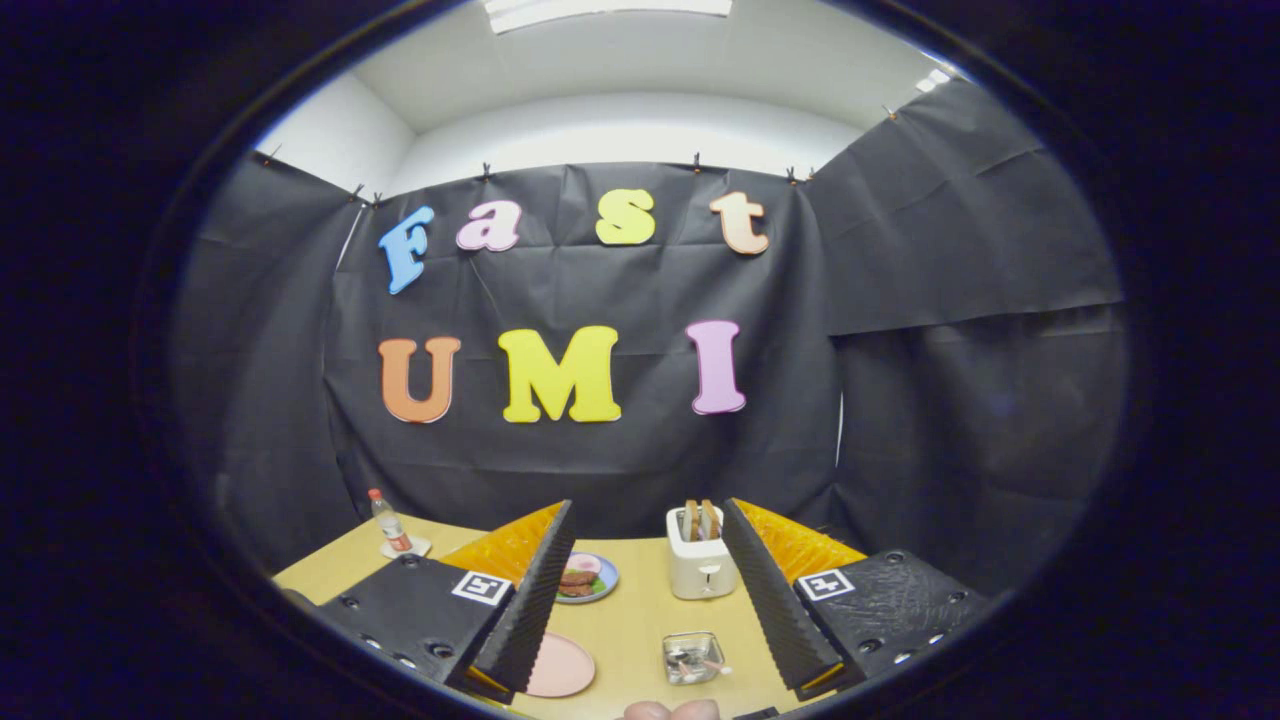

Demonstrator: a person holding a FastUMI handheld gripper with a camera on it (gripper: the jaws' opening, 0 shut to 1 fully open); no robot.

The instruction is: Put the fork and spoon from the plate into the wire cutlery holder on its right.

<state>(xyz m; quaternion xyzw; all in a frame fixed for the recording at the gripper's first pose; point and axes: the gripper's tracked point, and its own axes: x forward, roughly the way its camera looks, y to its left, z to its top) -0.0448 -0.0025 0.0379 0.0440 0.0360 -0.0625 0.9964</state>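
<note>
My gripper [648, 506] is held high above the wooden table [640, 620], open, with nothing between its fingers. Far below, between the fingers, a pink plate [562, 666] lies partly hidden behind the left finger; its visible part is bare. To the plate's right stands the small wire cutlery holder [693, 657], seen from above. Slim metal pieces show inside it, too small to tell whether they are the fork and spoon.
Beyond the holder stands a white toaster [700, 566] with bread slices in it. A plate of food [586, 578] sits beside the left finger, and a bottle [389, 521] on a coaster at the far left. A person's fingertips [670, 711] show nearest me.
</note>
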